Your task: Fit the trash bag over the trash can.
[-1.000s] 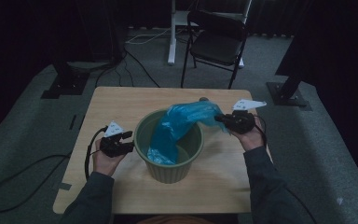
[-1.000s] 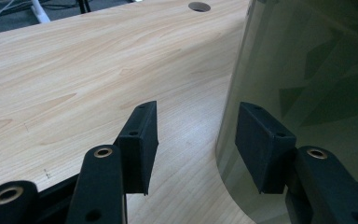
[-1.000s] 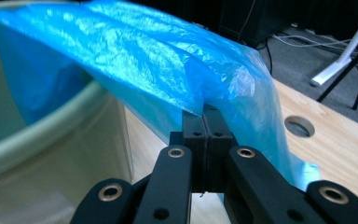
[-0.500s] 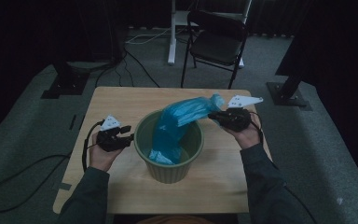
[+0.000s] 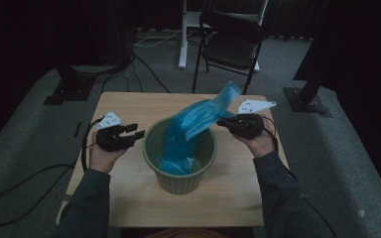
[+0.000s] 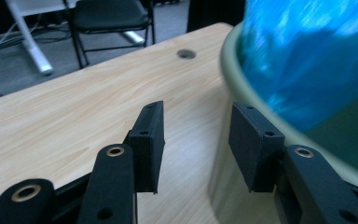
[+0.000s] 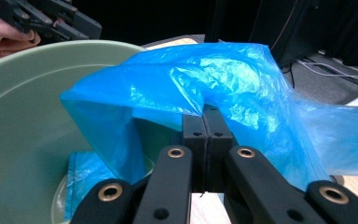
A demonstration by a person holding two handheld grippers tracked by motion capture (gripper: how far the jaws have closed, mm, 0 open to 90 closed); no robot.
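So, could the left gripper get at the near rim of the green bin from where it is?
Probably yes: the left gripper is open beside the green bin, with bare table between. The blue bag hangs toward the right gripper.

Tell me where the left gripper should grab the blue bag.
Probably the blue plastic bag edge facing the left gripper, above the green bin's rim, coming from the left. The right gripper pinches its right side, lifting it taut.
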